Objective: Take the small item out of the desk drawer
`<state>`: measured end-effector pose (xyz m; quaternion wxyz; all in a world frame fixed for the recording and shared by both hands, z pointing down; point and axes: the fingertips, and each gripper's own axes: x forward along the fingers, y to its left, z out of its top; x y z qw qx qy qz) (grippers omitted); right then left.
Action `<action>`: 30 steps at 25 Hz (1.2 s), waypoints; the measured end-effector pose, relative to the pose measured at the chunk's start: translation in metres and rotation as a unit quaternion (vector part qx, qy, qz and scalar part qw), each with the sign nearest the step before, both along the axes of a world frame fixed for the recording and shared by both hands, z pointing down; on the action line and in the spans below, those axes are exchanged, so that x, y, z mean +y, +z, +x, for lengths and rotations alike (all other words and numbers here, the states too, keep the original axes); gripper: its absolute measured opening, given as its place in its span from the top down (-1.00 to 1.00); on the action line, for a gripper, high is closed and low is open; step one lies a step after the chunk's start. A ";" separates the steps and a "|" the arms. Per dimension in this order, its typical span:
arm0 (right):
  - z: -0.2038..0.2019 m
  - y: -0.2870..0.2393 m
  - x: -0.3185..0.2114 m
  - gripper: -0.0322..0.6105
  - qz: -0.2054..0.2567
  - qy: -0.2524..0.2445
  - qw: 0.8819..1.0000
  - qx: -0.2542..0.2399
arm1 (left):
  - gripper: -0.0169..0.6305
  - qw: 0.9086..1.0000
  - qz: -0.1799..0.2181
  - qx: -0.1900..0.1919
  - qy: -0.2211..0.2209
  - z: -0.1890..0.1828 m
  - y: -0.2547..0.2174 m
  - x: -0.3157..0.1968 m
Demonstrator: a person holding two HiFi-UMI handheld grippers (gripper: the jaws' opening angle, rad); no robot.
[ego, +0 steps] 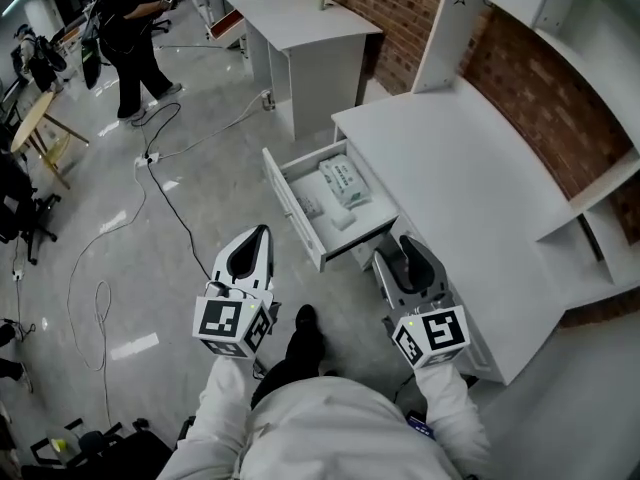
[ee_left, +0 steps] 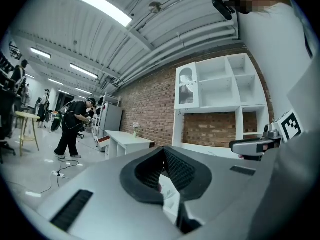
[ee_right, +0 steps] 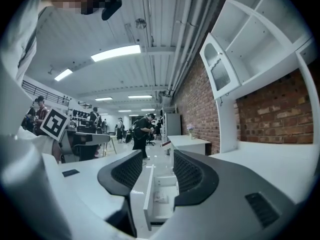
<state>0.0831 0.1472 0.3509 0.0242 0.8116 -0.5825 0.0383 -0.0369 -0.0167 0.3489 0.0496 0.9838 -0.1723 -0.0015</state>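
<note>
The white desk (ego: pixel 450 168) has its drawer (ego: pixel 290 203) pulled out towards me. In it lie white packets (ego: pixel 345 181), a flat labelled piece (ego: pixel 308 206) and a small white item (ego: pixel 343 220). My right gripper (ego: pixel 400 253) hovers just in front of the drawer's near right corner, open and empty; between its pads the right gripper view (ee_right: pixel 157 154) shows the drawer (ee_right: pixel 148 194). My left gripper (ego: pixel 258 236) sits left of the drawer front over the floor, its tips together and holding nothing (ee_left: pixel 162 151).
A white shelf unit (ego: pixel 590 88) on a brick wall rises behind the desk. A second white table (ego: pixel 300 18) stands further back. Cables (ego: pixel 160 188) trail across the shiny floor at left, where a person (ego: pixel 130 38) stands far off. My shoe (ego: pixel 302 328) is below the drawer.
</note>
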 end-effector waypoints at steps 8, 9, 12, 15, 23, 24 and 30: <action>0.041 0.006 -0.065 0.26 -0.014 0.004 1.000 0.001 | 0.89 1.000 -0.012 -0.005 0.004 0.042 0.008 -0.069; 0.044 0.007 -0.072 0.26 -0.016 0.005 1.000 0.001 | 0.89 1.000 -0.014 -0.005 0.005 0.045 0.009 -0.077; 0.056 0.012 -0.090 0.25 -0.026 0.013 1.000 -0.004 | 0.89 1.000 -0.018 -0.004 0.009 0.056 0.010 -0.097; 0.063 0.013 -0.106 0.26 -0.031 0.016 0.999 -0.001 | 0.89 1.000 -0.020 0.000 0.014 0.065 0.010 -0.113; 0.077 0.011 -0.134 0.26 -0.043 0.014 0.999 0.008 | 0.89 1.000 -0.020 0.003 0.019 0.077 0.009 -0.142; 0.079 0.013 -0.135 0.26 -0.047 0.013 0.999 0.007 | 0.89 1.000 -0.022 0.003 0.018 0.077 0.012 -0.144; 0.090 0.016 -0.144 0.26 -0.060 -0.003 0.998 0.020 | 0.89 1.000 -0.028 -0.003 0.011 0.083 0.019 -0.151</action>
